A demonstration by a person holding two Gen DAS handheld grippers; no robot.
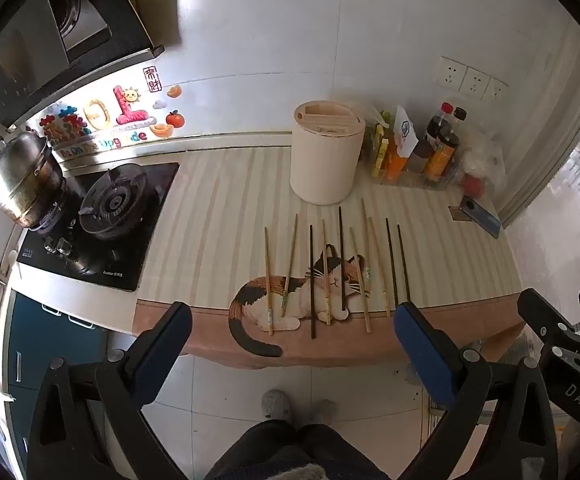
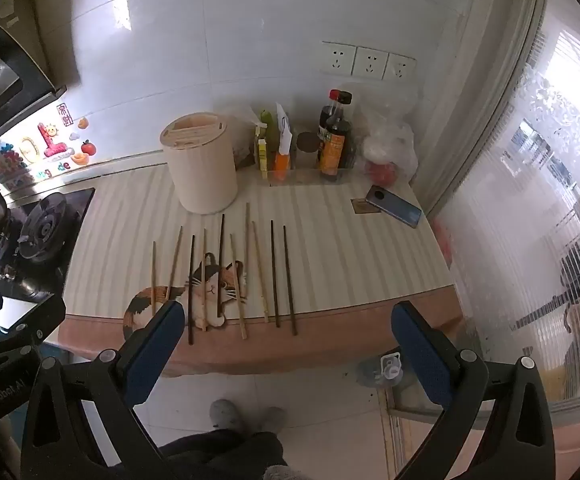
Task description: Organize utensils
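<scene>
Several chopsticks, some dark point(image 1: 312, 280) and some light wood point(image 1: 268, 280), lie side by side on a striped mat with a cat picture point(image 1: 290, 304). They also show in the right wrist view, dark point(image 2: 289, 280) and light point(image 2: 237, 284). A cream cylindrical utensil holder point(image 1: 326, 156) point(image 2: 201, 160) with slots in its lid stands upright behind them. My left gripper point(image 1: 294, 320) is open and empty, held off the counter's front edge. My right gripper point(image 2: 287, 320) is open and empty, also in front of the edge.
A gas stove point(image 1: 109, 208) with a steel pot point(image 1: 21, 180) is at the left. Sauce bottles point(image 2: 332, 140), packets and a plastic bag point(image 2: 386, 152) stand at the back right. A phone point(image 2: 394, 206) lies near the right wall. My feet and the floor point(image 1: 249, 376) are below.
</scene>
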